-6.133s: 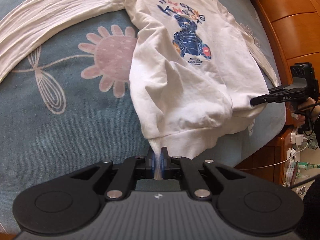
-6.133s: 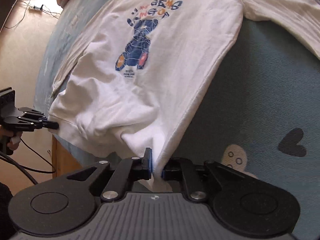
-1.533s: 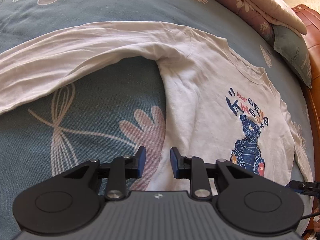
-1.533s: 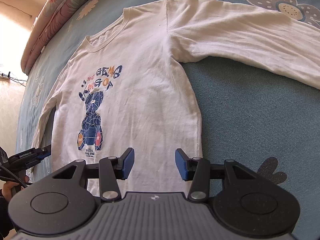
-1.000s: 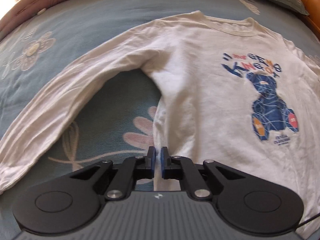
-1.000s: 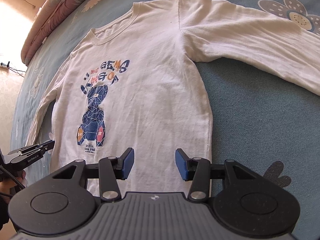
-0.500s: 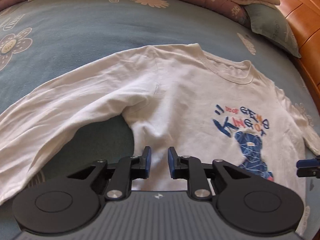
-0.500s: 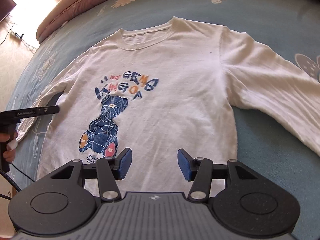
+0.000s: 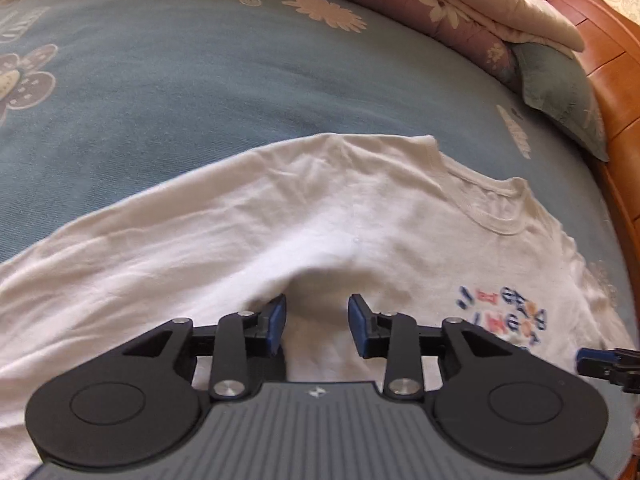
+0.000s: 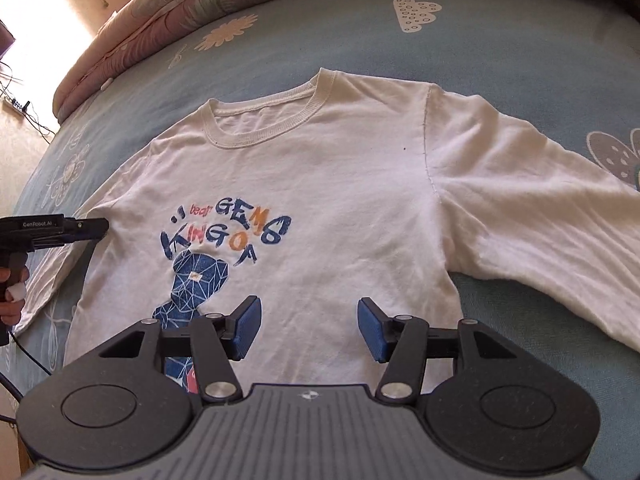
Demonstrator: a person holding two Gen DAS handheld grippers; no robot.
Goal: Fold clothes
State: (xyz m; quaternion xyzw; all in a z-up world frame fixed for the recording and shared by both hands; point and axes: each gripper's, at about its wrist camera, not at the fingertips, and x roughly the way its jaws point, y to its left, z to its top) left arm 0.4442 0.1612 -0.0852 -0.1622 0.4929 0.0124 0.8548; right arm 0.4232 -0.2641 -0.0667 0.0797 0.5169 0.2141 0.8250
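The white long-sleeved shirt [image 10: 360,184] lies face up and spread flat on the blue bedspread [image 10: 500,40], its ribbed collar [image 10: 276,120] toward the rolled quilt [image 10: 168,4] at the head of the bed and its bear print [image 10: 200,280] showing; one sleeve [image 10: 540,216] stretches out to the side, and nothing is folded yet. Our left tongs [image 9: 317,322] hover over the armpit region where sleeve meets body, with cloth below the blue pads but not pinched; their jaws have just been opening and now stand at a moderate gap with nothing held. Our right tongs [image 10: 310,326] hang over the lower chest of the shirt, beside the print, and their jaws too have been widening, now standing fairly wide and empty. The far sleeve runs off toward the bed edge, near a hand [image 10: 10,292] and the other tool seen at the left of the right wrist view. Beyond the bedspread sit a grey-green pillow [image 9: 560,96] and the wooden bed frame [image 9: 608,60]. We judge the next move to be a grasp for the first fold, and the risks lie there: the left tongs could close on only the top layer at the bunched armpit, so the back layer stays put and the fold comes out crooked. They could also pinch the bedspread along with the cloth and drag it. The soft, wrinkled fabric may slide on the bedspread if one side is lifted before the other.
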